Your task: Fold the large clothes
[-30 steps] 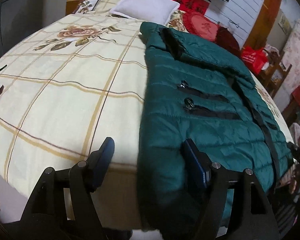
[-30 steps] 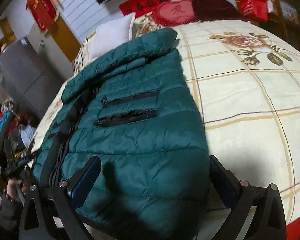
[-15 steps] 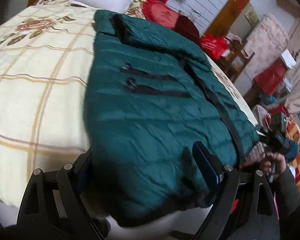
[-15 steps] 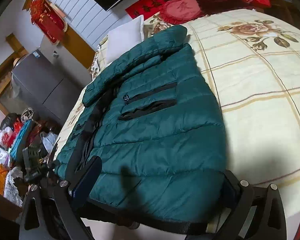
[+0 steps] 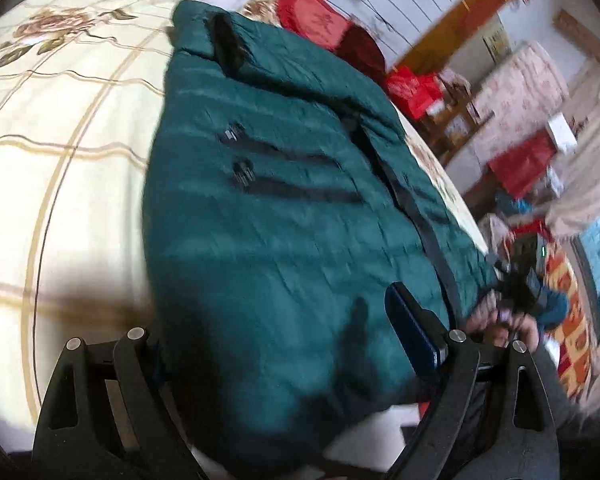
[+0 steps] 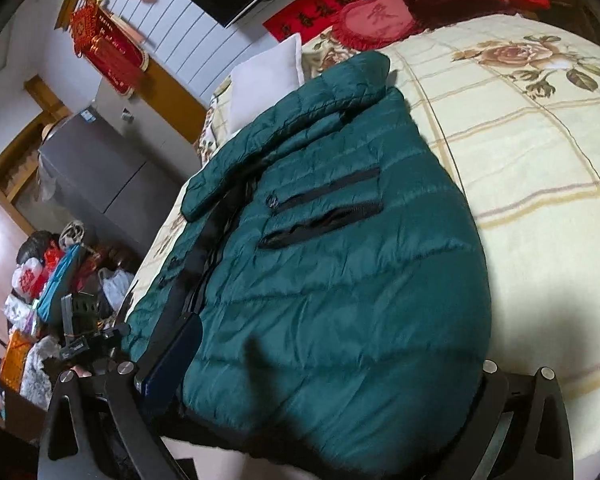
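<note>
A dark green quilted jacket (image 5: 284,208) lies on the bed, collar far, hem hanging over the near edge; it also shows in the right wrist view (image 6: 340,264). It has two black zip pockets (image 6: 324,208) and a black front zip (image 5: 420,216). My left gripper (image 5: 284,364) is open, its jaws straddling the hem; the left finger is hidden behind the cloth. My right gripper (image 6: 332,368) is open, its jaws wide on either side of the hem. Neither grips the cloth.
The bed (image 5: 60,168) has a cream checked blanket with roses. A white pillow (image 6: 268,76) and red cushions (image 6: 376,20) lie at its head. A grey cabinet (image 6: 92,172), bags and clutter (image 6: 48,280) stand beside the bed.
Both grippers moved over the jacket's hem so that it sits between their open jaws. The left view swung right, from blanket to jacket.
</note>
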Tool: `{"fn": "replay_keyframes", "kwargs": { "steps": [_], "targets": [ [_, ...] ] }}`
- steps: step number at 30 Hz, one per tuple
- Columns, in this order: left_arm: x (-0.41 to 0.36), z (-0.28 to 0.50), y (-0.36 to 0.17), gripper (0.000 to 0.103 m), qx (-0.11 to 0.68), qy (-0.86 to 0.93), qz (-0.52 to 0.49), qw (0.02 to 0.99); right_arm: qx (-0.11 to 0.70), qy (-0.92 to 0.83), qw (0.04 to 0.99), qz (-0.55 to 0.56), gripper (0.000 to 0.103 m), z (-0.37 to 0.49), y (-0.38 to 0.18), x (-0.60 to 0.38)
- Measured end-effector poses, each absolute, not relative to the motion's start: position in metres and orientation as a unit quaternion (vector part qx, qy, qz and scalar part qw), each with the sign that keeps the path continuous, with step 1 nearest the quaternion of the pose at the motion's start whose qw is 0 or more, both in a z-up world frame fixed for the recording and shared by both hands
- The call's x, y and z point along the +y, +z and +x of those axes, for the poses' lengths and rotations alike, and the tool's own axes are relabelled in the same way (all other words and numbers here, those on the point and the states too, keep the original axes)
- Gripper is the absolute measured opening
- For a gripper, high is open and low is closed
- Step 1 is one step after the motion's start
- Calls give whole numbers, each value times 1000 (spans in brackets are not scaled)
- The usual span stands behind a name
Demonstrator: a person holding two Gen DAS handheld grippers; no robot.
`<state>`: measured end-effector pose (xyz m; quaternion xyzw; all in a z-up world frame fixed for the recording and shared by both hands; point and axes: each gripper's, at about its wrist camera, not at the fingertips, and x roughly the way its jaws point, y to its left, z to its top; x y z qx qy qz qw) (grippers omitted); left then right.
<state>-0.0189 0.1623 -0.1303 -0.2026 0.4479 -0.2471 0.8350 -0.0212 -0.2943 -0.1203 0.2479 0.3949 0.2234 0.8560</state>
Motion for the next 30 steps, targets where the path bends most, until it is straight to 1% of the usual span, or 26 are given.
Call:
{"fn": "replay_keyframes", "kwargs": {
  "steps": [2, 7, 12, 16, 20, 24, 25, 28, 29, 30],
  "targets": [
    [163, -14, -130, 90, 446, -238, -214, 836, 390, 214, 862, 243, 103, -15, -120, -290],
    [157, -39, -127, 90, 462, -246, -186, 832, 395, 205, 865, 232, 103, -17, -119, -288],
    [167, -62, -131, 90, 463, -264, -245, 810, 393, 211, 860, 248, 103, -18, -120, -293],
    [162, -47, -129, 90, 457, -248, -251, 816, 394, 211, 861, 242, 103, -19, -119, -292],
    [145, -36, -126, 90, 446, -198, -224, 844, 399, 214, 860, 236, 103, -21, -119, -289],
    [136, -42, -126, 90, 432, -156, -202, 865, 400, 205, 866, 217, 103, -28, -118, -285],
    [138, -45, -127, 90, 427, -151, -208, 867, 400, 200, 869, 210, 100, -30, -117, -283],
    [150, -49, -131, 90, 414, -136, -253, 864, 398, 187, 876, 200, 95, -32, -117, -282],
    [157, -51, -132, 89, 405, -127, -278, 862, 398, 185, 876, 201, 95, -32, -118, -282],
    [162, -53, -135, 84, 398, -123, -295, 860, 396, 182, 877, 204, 93, -33, -118, -283]
  ]
}}
